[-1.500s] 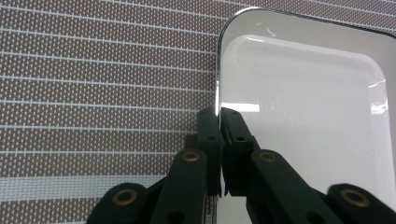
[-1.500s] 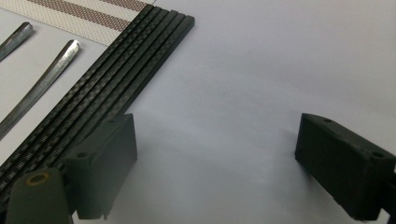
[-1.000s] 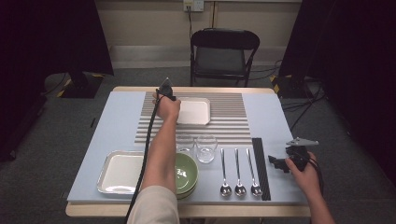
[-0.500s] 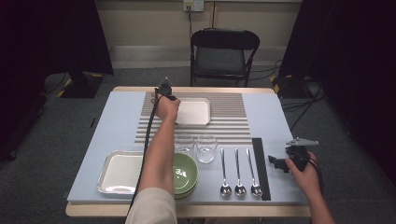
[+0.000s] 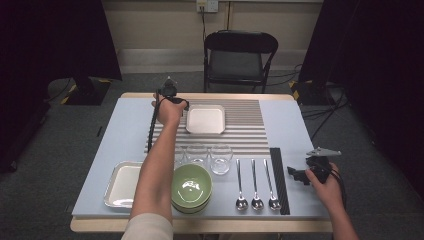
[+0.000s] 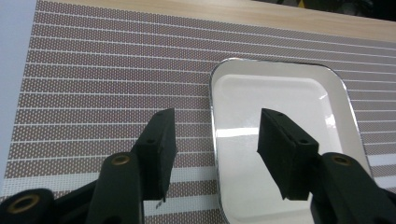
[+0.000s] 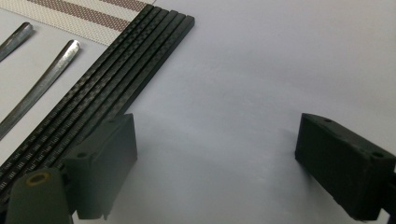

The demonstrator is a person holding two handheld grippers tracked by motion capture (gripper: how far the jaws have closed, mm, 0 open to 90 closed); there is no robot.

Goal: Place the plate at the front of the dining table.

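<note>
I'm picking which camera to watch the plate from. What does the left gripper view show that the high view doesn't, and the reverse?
Left gripper view alone: the left tongs are open, astride the near left rim of the white square plate.

High view alone: the right tongs by the black chopsticks, three spoons, two glasses, a green bowl and a second plate.

Both: the plate on the striped placemat.

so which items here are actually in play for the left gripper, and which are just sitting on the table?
In play: left gripper, open, jaws straddling the near left rim of the white square plate on the striped placemat.

Lying about: right gripper, open over bare table; green bowls; two glasses; three spoons; black chopsticks; second plate.
</note>
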